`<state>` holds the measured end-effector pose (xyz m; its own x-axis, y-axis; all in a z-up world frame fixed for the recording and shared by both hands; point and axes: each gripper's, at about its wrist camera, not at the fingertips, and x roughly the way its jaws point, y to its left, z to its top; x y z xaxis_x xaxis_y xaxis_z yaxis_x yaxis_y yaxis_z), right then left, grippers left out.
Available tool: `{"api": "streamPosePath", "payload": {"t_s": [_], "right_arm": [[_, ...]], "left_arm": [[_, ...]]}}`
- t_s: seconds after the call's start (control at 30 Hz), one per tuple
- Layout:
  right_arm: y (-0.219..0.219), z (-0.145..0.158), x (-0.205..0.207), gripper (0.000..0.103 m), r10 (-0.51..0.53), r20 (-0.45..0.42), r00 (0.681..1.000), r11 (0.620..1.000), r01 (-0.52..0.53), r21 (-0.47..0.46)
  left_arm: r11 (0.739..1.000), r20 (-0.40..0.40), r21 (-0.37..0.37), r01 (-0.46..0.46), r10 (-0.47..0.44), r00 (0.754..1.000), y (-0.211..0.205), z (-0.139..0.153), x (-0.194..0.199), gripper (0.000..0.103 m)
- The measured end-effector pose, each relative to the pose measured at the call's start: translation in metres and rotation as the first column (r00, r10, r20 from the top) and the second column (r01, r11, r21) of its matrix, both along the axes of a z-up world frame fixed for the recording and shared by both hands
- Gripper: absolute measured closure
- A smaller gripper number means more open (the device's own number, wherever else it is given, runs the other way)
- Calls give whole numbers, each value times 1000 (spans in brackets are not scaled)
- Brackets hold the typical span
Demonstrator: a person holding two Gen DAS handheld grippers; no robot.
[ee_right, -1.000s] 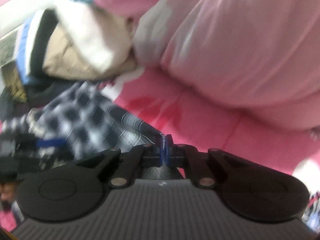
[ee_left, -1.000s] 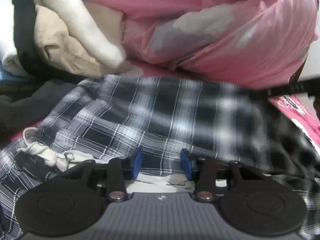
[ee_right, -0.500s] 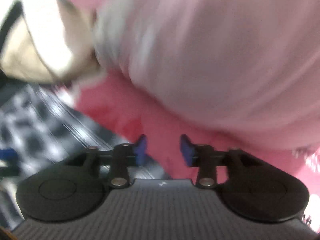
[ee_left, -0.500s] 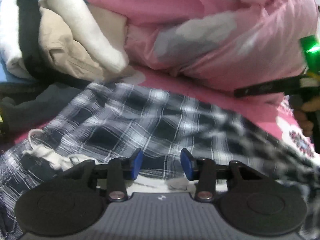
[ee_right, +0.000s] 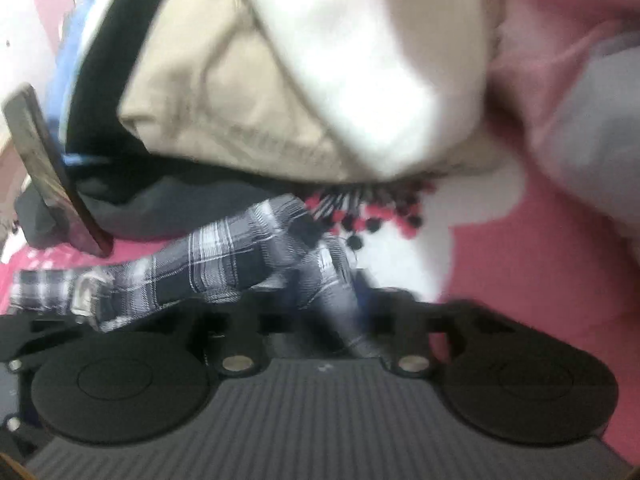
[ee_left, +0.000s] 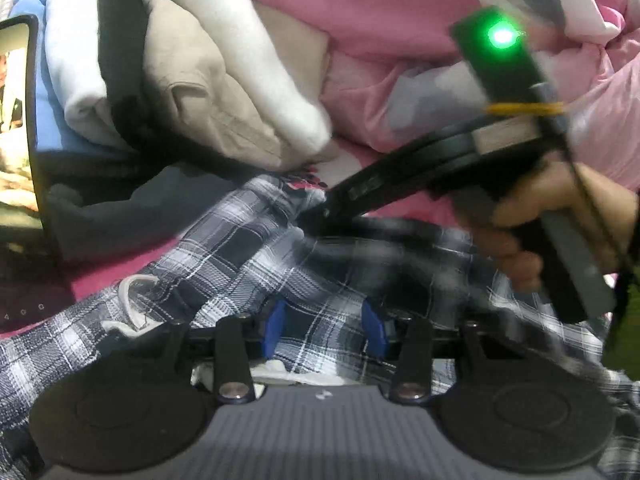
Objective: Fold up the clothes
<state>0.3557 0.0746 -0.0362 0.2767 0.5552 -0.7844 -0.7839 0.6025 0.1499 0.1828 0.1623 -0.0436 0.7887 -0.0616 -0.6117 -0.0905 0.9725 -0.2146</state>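
The plaid garment (ee_left: 248, 256) lies rumpled across the pink bed (ee_right: 520, 264), bunched where half a second ago it spread flatter. The right gripper (ee_left: 320, 216) has swung in at its 12 o'clock edge — a fold looks underway; fabric runs into its jaws, grip unclear through blur. The left gripper (ee_left: 323, 330) stays wide over cloth at 6 o'clock. The stacked clothes (ee_left: 200, 80) crowd 10 o'clock — tight room.
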Motion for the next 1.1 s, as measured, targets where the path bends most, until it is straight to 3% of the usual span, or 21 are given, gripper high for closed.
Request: {"api": "streamPosePath", "payload": {"t_s": [0.07,0.3,0.4,0.47,0.67,0.73,0.83,1.0,1.1], "right_arm": [[2,2,-2,99,2,37,999,1000,-2,13],[9,-1,0,99,-18,115,993,999,13,44],[5,-14,5,96,-54,86,995,996,48,77],[-8,-6,9,82,-98,37,994,989,94,110],[-89,54,-10,60,-246,90,965,964,235,124],[-137,76,-22,59,-323,104,941,943,310,123],[-205,99,-39,59,-432,56,900,896,421,142],[-249,59,-58,62,-523,-17,852,851,523,51],[-266,34,-69,67,-510,-40,859,860,511,7]], "left_arm": [[1000,8,9,-12,12,1000,0,1,3,59],[999,-4,35,-37,37,999,0,-2,12,60],[998,-3,51,-33,33,999,-2,-3,13,59],[998,1,47,-33,33,999,-2,-3,12,59],[999,35,36,-33,32,999,1,6,3,58],[999,57,28,-32,30,998,2,12,-4,56],[1000,72,-25,-10,12,997,1,22,-3,53],[994,23,-18,104,-103,994,-32,27,16,53],[986,-17,24,164,-163,986,-54,20,36,53]]}}
